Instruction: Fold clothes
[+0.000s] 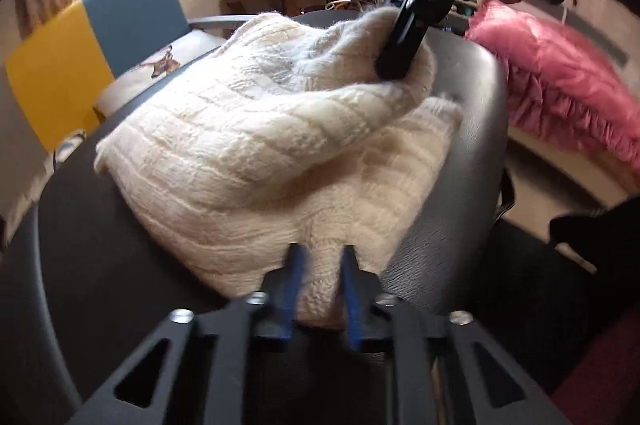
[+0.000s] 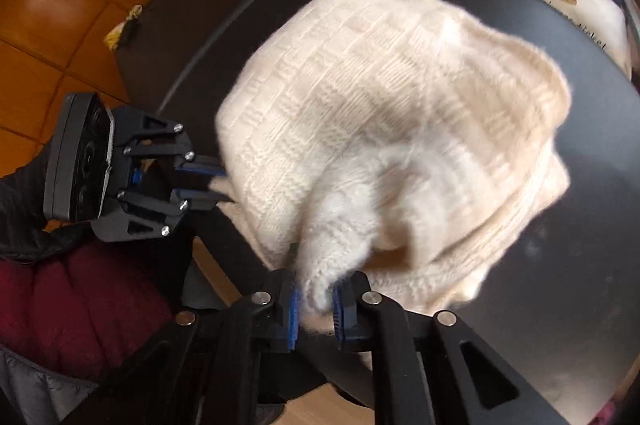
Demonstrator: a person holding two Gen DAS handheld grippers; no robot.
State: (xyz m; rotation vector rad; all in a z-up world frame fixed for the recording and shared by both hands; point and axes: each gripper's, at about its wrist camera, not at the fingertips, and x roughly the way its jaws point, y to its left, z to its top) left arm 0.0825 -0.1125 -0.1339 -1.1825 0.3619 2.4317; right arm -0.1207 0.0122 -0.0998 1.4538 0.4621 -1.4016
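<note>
Cream, fluffy wool fills the left wrist view: a knitted sweater (image 1: 276,153) lies in a soft heap in the middle of the round black surface (image 1: 472,129). The left claw (image 1: 322,279) grips a thick bit of the sweater's near edge between its blue fingers (image 1: 294,289). At the far side of the sweater, the right claw (image 1: 400,63) pokes down into a raised fold. The pink bedding (image 1: 560,85) is beyond the sweater, off the surface.

In the right wrist view, the sweater (image 2: 360,97) is blurry, so it looks like it is moving. The right claw (image 2: 316,299) pinches a fuzzy tip of wool, lifted up off the heap. The left claw (image 2: 208,185) bites the sweater's other edge, near the rim of the surface (image 2: 192,37).

What could go wrong? The right claw holds only a small tuft, and fluffy wool is slippery, so a quick pull may make it slide out. If both claws tug apart, the knit could stretch. The heap already looks bumpy, so the fold may come out crooked.
</note>
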